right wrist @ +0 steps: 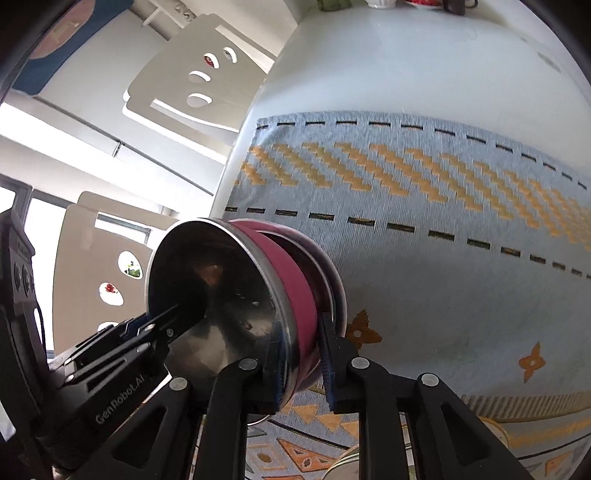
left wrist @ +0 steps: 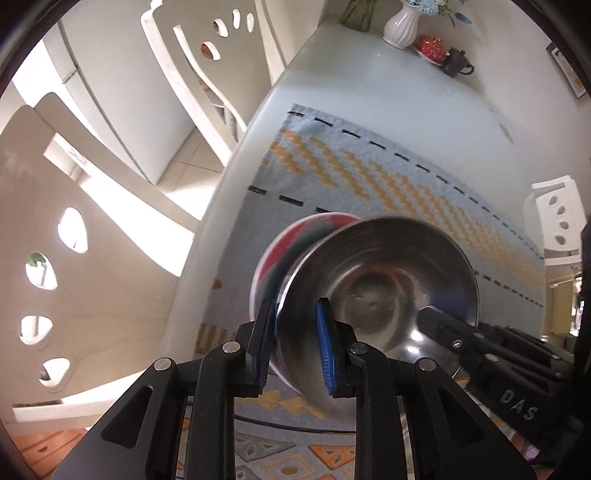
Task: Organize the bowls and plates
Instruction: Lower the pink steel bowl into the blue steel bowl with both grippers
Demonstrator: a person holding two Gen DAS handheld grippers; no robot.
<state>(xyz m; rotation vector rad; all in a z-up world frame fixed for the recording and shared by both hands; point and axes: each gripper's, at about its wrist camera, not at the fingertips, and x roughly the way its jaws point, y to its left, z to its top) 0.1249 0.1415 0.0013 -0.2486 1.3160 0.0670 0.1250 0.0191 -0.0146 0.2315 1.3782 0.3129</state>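
While both of my grippers point steeply down over the table, the steel bowl (left wrist: 376, 291) sits between them, nested in a red-and-white patterned bowl (left wrist: 284, 243) that shows as a magenta band (right wrist: 291, 280) in the right wrist view. The stack is tilted on its side above the blue-grey woven placemat (left wrist: 369, 173); whether it touches the mat I cannot tell.

My left gripper (left wrist: 295, 343) stands nearly closed on the rim of the stack: one blue-ribbed pad (left wrist: 325, 350) lies inside the steel bowl, and the other finger (left wrist: 264, 339) lies against the outer wall. My right gripper (right wrist: 301, 362) stands nearly closed on the opposite rim, one finger inside the steel wall and the other finger (right wrist: 328, 354) outside the magenta band. Each gripper shows in the other's view, reaching into the steel bowl from the far side.

The placemat carries orange zigzag bands and dashed black lines, and lies on a pale table (left wrist: 388, 96). Near the table's far edge stand a white ribbed vase (left wrist: 400, 24), a small dish with red contents (left wrist: 430, 50) and a dark cup (left wrist: 456, 62). White chairs with oval cut-outs (left wrist: 199, 55) stand beside the table. A patterned rug (right wrist: 295, 450) covers the floor below.
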